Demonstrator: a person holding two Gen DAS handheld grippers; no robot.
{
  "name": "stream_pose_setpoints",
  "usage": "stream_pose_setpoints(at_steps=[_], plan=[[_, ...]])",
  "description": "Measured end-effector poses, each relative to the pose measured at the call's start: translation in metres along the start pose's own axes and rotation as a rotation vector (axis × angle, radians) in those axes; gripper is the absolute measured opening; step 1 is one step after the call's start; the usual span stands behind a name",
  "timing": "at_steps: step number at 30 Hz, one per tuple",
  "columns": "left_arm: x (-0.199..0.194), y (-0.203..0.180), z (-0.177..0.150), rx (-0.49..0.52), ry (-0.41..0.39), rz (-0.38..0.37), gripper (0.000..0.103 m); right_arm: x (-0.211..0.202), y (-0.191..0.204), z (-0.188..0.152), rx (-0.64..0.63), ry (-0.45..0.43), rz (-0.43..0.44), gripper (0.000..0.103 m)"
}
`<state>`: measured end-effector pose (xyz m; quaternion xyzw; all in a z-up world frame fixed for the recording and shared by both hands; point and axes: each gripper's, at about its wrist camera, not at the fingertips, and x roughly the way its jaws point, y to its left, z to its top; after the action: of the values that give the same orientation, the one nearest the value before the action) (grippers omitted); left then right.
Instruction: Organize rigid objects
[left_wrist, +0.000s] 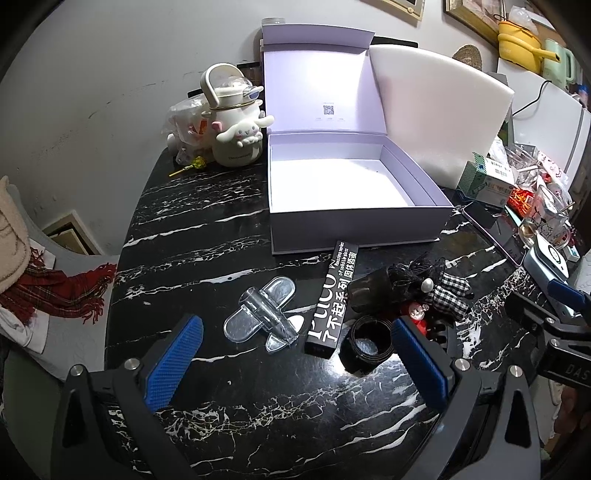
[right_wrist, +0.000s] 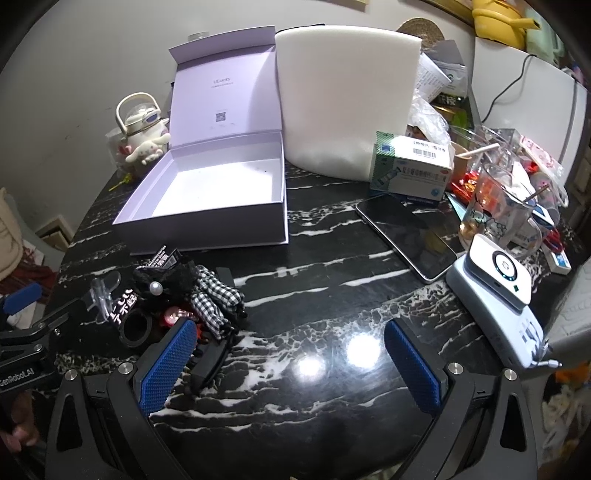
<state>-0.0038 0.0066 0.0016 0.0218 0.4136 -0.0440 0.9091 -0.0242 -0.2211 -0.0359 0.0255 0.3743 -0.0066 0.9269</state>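
An open lavender box stands empty on the black marble table, lid up. In front of it lie a clear plastic piece, a long black carton with white lettering, a black ring, a dark cup and a checked fabric bow with a pearl. My left gripper hovers open just before the clear piece and ring. My right gripper is open over bare tabletop, right of the pile.
A white character kettle stands at the back left. White foam leans behind the box. To the right are a phone, a medicine box, a glass mug and a white charger.
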Motion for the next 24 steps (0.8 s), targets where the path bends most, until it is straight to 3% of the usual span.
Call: stream_pose_setpoints(at_steps=[24], plan=[[-0.002,-0.002,-0.0018,-0.002,-0.002,-0.004,0.103,-0.0034,0.0003,-0.0033,-0.003,-0.002,0.0,0.103]])
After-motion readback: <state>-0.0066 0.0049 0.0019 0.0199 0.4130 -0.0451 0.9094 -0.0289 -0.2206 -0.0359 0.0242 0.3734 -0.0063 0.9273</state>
